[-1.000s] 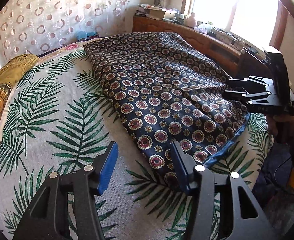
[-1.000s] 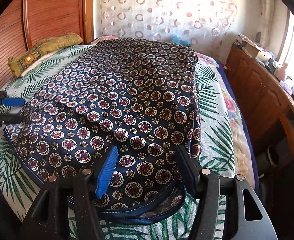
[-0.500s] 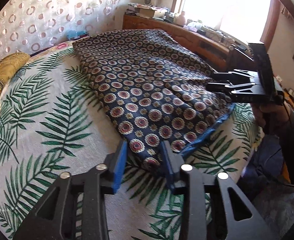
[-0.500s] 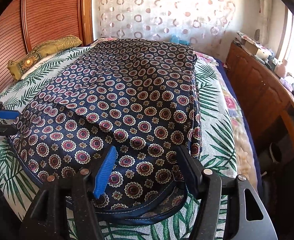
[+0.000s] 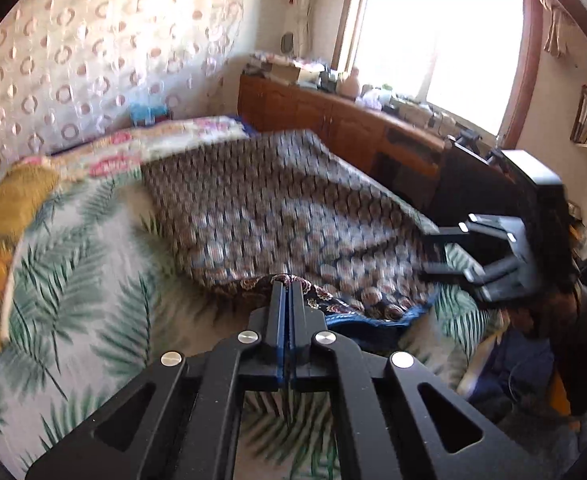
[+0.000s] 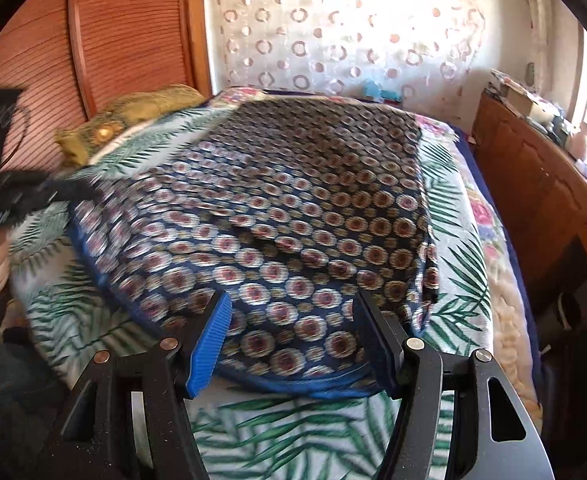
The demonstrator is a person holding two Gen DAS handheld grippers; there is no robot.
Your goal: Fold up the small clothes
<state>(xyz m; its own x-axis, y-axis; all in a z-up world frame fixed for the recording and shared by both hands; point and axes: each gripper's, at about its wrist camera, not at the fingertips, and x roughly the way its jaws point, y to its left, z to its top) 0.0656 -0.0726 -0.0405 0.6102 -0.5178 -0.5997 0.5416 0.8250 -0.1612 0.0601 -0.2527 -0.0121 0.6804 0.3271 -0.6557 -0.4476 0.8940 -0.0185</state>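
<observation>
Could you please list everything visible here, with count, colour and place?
garment: one, navy with round medallions, spread on the bed.
bedsheet: one, white with green fronds, under the garment.
pillow: one, mustard, by the headboard.
headboard: one, reddish wood, behind the pillow.
curtain: one, white with rings, far wall.
cabinet: one, brown, under the window.
left claw: shut on the garment's near corner.
right claw: open over the hem.
</observation>
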